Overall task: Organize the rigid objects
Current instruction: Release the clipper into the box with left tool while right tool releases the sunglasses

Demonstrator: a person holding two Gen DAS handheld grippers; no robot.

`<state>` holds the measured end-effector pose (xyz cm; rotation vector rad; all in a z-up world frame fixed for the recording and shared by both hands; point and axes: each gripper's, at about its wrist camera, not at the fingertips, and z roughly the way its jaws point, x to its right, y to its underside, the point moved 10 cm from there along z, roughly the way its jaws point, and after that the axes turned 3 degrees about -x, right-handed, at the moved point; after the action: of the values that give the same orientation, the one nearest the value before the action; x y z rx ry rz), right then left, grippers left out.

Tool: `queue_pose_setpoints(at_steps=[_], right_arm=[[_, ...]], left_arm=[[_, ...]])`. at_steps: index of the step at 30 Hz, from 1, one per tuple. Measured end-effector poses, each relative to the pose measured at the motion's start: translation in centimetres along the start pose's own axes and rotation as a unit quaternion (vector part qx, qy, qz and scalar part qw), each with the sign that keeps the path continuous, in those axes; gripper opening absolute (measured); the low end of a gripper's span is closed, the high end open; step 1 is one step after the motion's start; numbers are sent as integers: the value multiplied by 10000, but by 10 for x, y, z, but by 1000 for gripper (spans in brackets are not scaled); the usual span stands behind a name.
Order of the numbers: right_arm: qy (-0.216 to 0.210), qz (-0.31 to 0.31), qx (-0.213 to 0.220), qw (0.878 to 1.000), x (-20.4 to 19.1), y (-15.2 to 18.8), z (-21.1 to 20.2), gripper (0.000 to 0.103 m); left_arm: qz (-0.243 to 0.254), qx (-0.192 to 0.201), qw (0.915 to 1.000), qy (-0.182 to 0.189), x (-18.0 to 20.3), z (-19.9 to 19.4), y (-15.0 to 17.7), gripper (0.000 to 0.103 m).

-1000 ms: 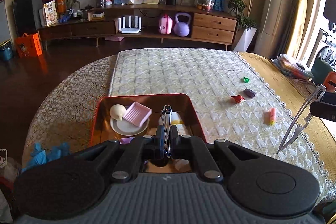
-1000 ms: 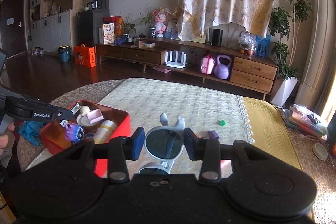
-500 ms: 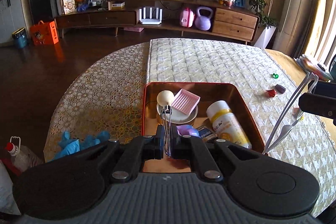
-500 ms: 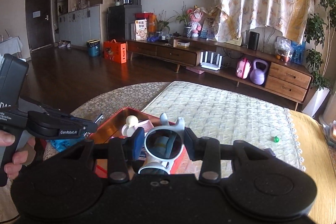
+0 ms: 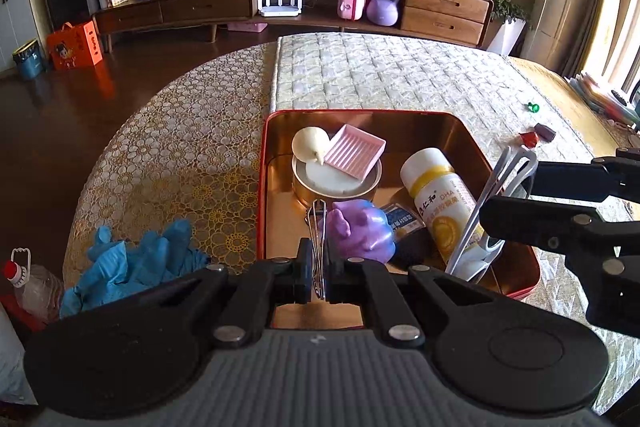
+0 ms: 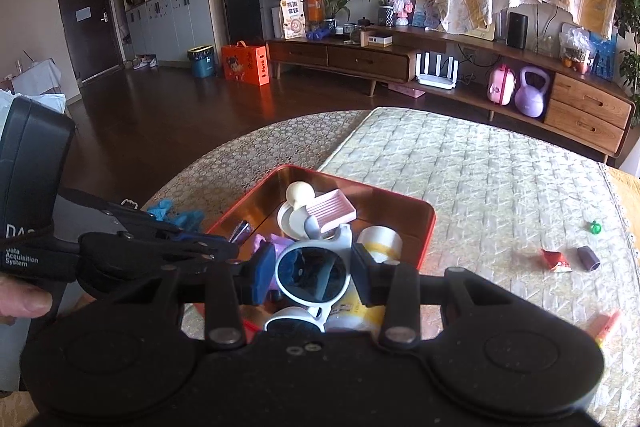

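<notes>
Above a red tin (image 5: 472, 147) on a cloth-covered bench (image 5: 400, 75), the left gripper (image 5: 318, 267) has its jaws clamped on a thin metal clip (image 5: 316, 227), while the right gripper (image 6: 312, 269) has its jaws clamped on white sunglasses (image 6: 312, 267). A bottle (image 5: 440, 203), purple toy (image 5: 360, 231) and pink dish (image 5: 354, 151) lie inside the tin.

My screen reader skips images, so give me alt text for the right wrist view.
The right gripper holds white sunglasses by one dark lens above a red tray of small items on a quilted table. The left gripper reaches in from the left.
</notes>
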<state>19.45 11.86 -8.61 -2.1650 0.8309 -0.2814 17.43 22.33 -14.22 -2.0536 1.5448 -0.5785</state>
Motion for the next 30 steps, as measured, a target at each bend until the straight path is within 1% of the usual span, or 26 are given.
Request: queue_pose_setpoints(at_steps=[4,7,10,18,20,24,30], right_arm=[[-29,25,-12,10000,1,-2,7,40],[48,-6,-60,10000,3,-6,17,40],[118,111,-147,9998,12,-8,30,40],[156,202,-342,9991,21,-3,56,40],[164,178,-362,9991,21,-2,58,40],[214,217,-488,9983,25,2,63,41],[173,422,-538,9975,33,8,55,43]], left_arm=[[7,-112,9999,9,1,10,4,6],[2,-169,9999,-6,1,15,5,6],[5,-208,9998,-35,0,19,5,6],[27,-268,9996,-20,-4,29,5,6],[105,-256,9996,-84,-3,29,5,6],[103,-248,9996,-83,-2,30,5,6],[81,-270,9995,-117,-2,29,6,6]])
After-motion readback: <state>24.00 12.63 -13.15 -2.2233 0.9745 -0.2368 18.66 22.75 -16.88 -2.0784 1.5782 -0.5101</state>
